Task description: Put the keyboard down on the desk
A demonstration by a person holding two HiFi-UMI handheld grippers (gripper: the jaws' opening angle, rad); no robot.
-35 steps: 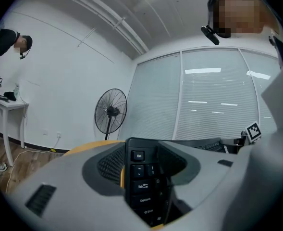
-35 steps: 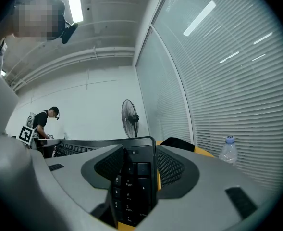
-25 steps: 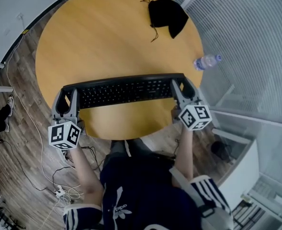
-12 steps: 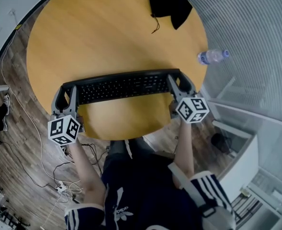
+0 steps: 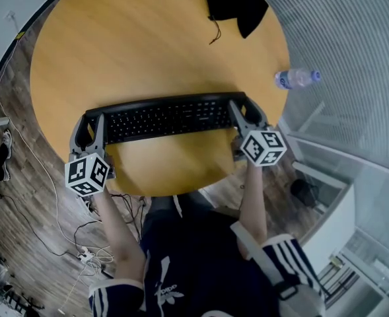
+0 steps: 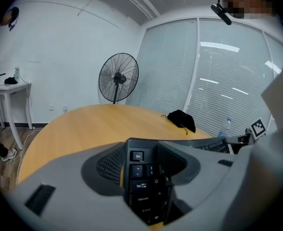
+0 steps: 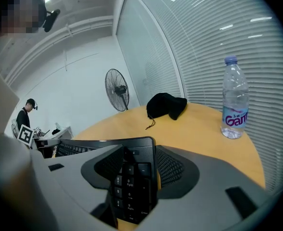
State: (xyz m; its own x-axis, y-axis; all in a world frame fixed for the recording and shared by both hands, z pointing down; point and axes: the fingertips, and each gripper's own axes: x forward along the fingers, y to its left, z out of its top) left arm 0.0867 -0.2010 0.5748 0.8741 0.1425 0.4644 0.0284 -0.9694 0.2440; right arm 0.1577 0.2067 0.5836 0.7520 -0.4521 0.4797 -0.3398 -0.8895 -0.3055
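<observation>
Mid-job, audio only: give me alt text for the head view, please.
From above, a black keyboard is gripped at each end, the left gripper on its left end and the right gripper on its right, over the near part of a round wooden table. A black pouch and a water bottle sit farther back.

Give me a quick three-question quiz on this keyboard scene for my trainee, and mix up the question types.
1. True or false: the left gripper is empty.
2. Which end of the keyboard does the right gripper hold? A: Esc end. B: number-pad end. C: middle.
3. Fill in: on the table, right of the keyboard, stands a ___.
Key: 1 false, it grips the keyboard. 2 B. 3 bottle.
</observation>
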